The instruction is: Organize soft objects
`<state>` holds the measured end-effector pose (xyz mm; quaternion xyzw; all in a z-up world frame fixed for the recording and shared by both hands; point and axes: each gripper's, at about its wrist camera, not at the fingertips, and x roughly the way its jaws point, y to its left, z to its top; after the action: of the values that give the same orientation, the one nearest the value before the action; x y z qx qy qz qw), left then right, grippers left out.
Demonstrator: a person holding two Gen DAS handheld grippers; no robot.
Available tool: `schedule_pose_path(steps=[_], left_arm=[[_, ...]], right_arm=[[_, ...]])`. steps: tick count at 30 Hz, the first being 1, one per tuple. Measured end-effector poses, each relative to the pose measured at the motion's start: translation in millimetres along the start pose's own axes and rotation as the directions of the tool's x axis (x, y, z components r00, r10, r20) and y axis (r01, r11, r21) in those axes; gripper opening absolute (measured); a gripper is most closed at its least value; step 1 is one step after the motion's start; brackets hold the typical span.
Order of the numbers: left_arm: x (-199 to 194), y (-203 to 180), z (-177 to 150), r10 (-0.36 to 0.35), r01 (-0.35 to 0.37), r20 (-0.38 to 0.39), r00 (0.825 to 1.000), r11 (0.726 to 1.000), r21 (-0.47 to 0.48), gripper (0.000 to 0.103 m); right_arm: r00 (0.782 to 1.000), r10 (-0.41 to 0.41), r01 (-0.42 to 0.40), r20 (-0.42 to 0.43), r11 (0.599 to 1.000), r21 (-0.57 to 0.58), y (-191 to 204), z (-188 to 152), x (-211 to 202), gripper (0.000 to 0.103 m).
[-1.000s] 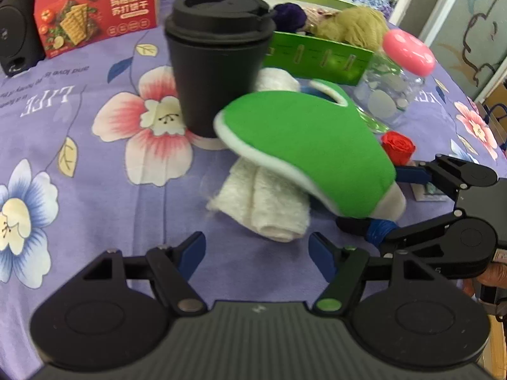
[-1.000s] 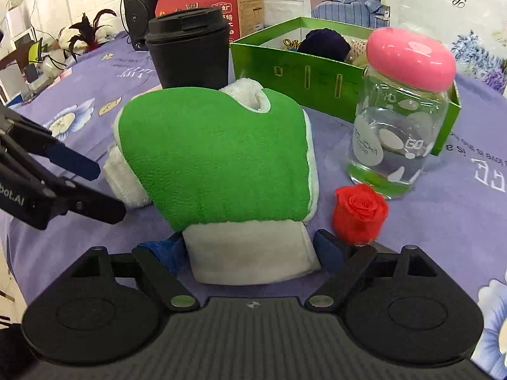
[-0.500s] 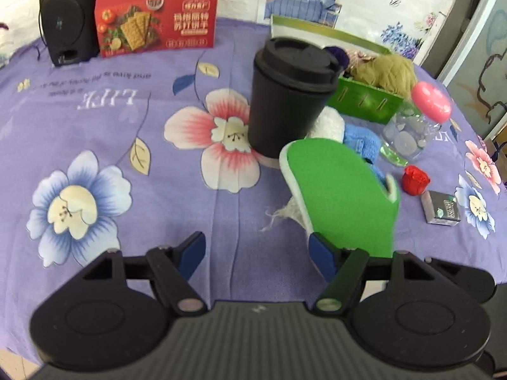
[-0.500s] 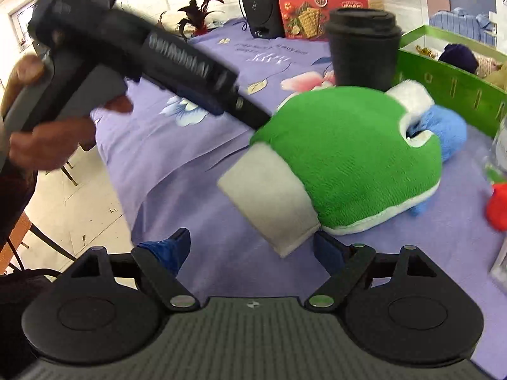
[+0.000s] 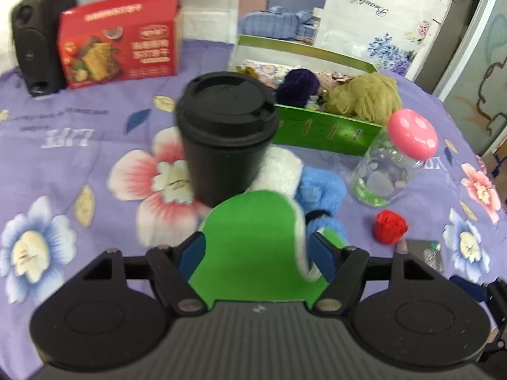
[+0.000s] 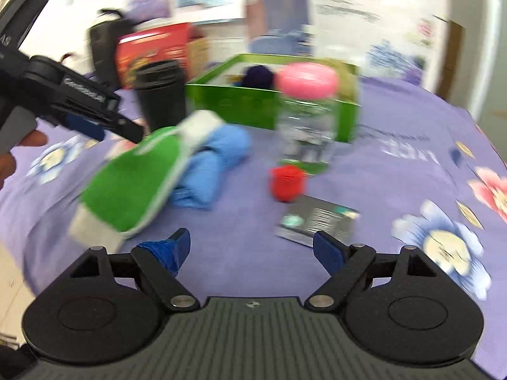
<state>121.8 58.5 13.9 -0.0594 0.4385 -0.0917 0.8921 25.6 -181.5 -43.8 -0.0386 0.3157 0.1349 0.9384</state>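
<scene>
Left gripper (image 5: 255, 251) clamped on the green mitt (image 5: 250, 247), held above the tablecloth (image 5: 79, 158) in front of the black cup (image 5: 225, 139). Right gripper (image 6: 252, 247) spread open, empty, over bare cloth near the table's front edge. Blue towel (image 6: 212, 161) lying beside the mitt, green box (image 5: 323, 129) toward the far edge.

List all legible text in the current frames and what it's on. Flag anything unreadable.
"Beautiful": white floral gift bag behind the table, seen mirrored.
"LIFE": purple flowered tablecloth, mirrored.
"GenRobot.AI", roughly: side of the black left tongs, slightly blurred.
Red cracker box: Chinese print, too blurred to read.
Small dark packet on the cloth: print too small and blurred.
Clear jar with pink lid: markings unreadable.
</scene>
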Motion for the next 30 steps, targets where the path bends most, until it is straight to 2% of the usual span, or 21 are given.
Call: schedule_pose_path(steps=[5, 10, 14, 20, 22, 25, 30], left_arm=[[32, -10, 8, 0.056, -0.054, -0.059, 0.997, 0.998, 0.032, 0.072], [37, 2, -11, 0.112, -0.106, -0.080, 0.990, 0.991, 0.080, 0.073], [36, 17, -18, 0.066, -0.061, -0.082, 0.994, 0.997, 0.057, 0.074], [37, 18, -21, 0.054, -0.049, -0.077, 0.996, 0.996, 0.068, 0.075], [36, 21, -23, 0.044, -0.039, -0.080, 0.996, 0.997, 0.064, 0.075], [32, 27, -27, 0.019, -0.014, -0.084, 0.996, 0.998, 0.058, 0.075], [28, 36, -34, -0.032, 0.038, -0.077, 0.997, 0.997, 0.074, 0.075]], right_arm=[[1.000, -0.017, 0.018, -0.012, 0.998, 0.063, -19, -1, 8, 0.071], [1.000, -0.027, 0.027, 0.001, 0.997, 0.067, -28, 3, 19, 0.071], [0.998, -0.057, 0.059, -0.022, 0.994, 0.091, -34, 8, 37, 0.071], [0.997, -0.077, 0.081, -0.030, 0.983, 0.163, -37, 14, 57, 0.072], [0.993, -0.110, 0.116, -0.048, 0.982, 0.150, -32, 14, 64, 0.072], [0.987, -0.159, 0.161, -0.027, 0.984, 0.082, -21, 6, 67, 0.073], [0.985, -0.171, 0.170, 0.004, 0.979, 0.112, -24, 1, 66, 0.074]])
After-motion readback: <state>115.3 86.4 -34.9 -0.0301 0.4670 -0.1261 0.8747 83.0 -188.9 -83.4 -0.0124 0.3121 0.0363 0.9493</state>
